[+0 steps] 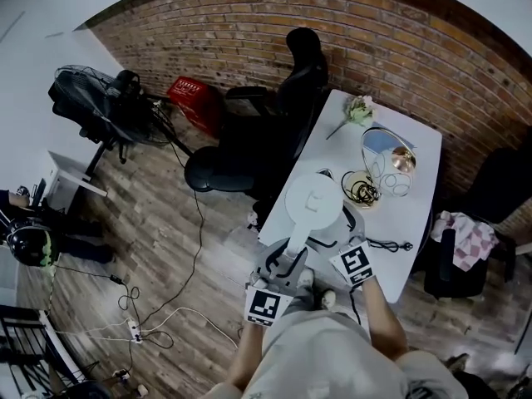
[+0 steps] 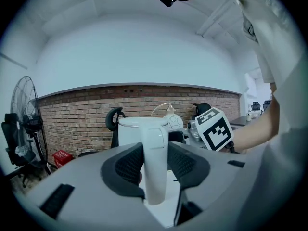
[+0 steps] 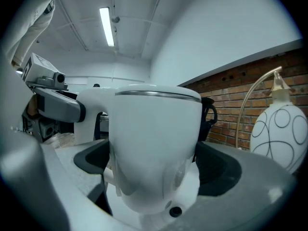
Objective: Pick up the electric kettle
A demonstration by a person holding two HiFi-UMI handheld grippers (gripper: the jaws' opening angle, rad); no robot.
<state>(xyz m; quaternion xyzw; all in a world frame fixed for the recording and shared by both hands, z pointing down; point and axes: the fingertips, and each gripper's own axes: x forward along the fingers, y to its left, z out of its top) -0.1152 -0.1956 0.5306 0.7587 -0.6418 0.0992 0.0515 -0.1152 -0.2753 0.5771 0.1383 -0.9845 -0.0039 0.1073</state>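
My left gripper (image 2: pixel 155 166) pinched the kettle (image 1: pixel 313 202) handle (image 2: pixel 155 146). The right gripper (image 3: pixel 154 163) jaws, spread wide, hugged its body. Kettle was at my 12 o'clock, near the table (image 1: pixel 418 210) end.

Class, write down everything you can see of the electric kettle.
The electric kettle is white and looks like smooth plastic. It has a round closed lid, a thin dark line under the rim and a body that narrows downward. It is upright at the near end of the white table. The left tool is clamped on its handle. The right tool has its jaws on either side of the body, and whether they touch it is unclear.
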